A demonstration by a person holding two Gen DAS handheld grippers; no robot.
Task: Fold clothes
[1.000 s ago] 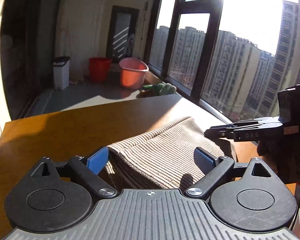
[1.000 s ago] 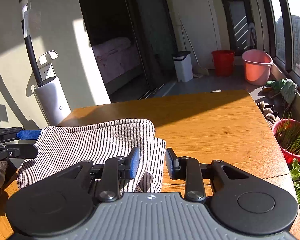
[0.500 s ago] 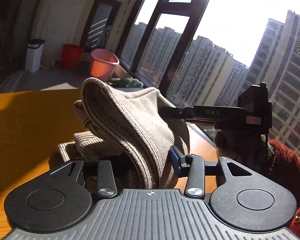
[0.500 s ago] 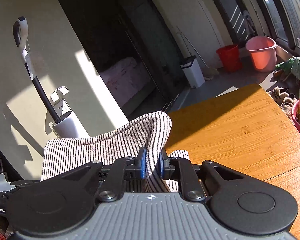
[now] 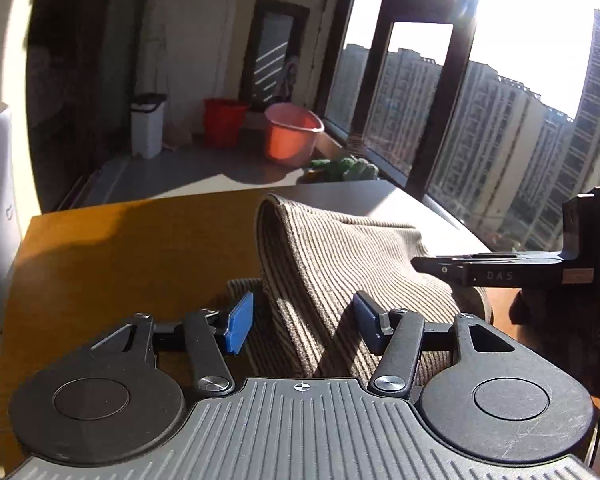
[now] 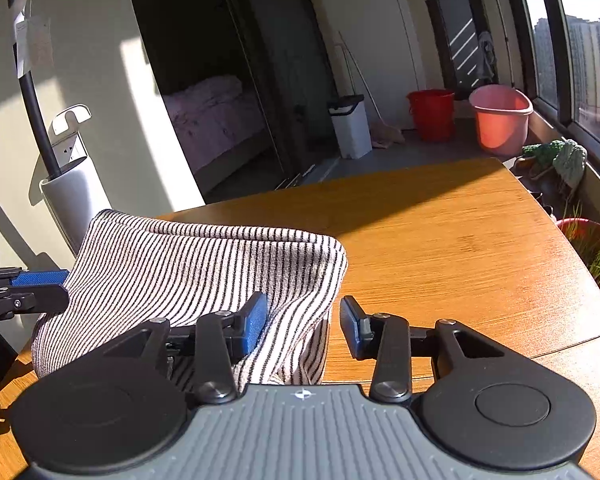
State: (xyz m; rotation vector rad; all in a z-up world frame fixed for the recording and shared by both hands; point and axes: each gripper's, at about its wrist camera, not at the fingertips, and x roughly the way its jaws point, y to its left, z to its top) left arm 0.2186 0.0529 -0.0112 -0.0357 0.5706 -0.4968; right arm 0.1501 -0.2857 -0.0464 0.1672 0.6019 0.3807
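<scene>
The left gripper [image 5: 304,322] has its blue pads standing apart with a raised fold of the striped garment [image 5: 340,256] rising between them; the jaws have just been opening, and neither pad looks pressed into the cloth, so I read it as released, though the fabric drapes close to the right-hand pad and a light touch there cannot be ruled out from this angle. The garment sits on the near part of the wooden table [image 5: 132,248], bunched into a soft hump with a rounded loop standing up at its far edge and a flatter layer beneath. Further right, the right gripper [image 6: 303,322] also stands parted, its jaws having just been opening; the garment's near corner hangs between them and lies against the left pad, while the right pad is clear of it, so nothing is clamped. Judging by the ribbed knit and the way it slumps, the cloth should be light, limp and stretchy, not slippery and not fragile: it will sag wherever it is unsupported and will not hold a crease unless laid flat and pressed. A single-point pinch would likely let it drape and twist, so the sound hold is at two corners or along a doubled edge, one gripper each, taking all layers together. The standing loop offers the easiest bite, since the flat layers underneath hug the table
</scene>
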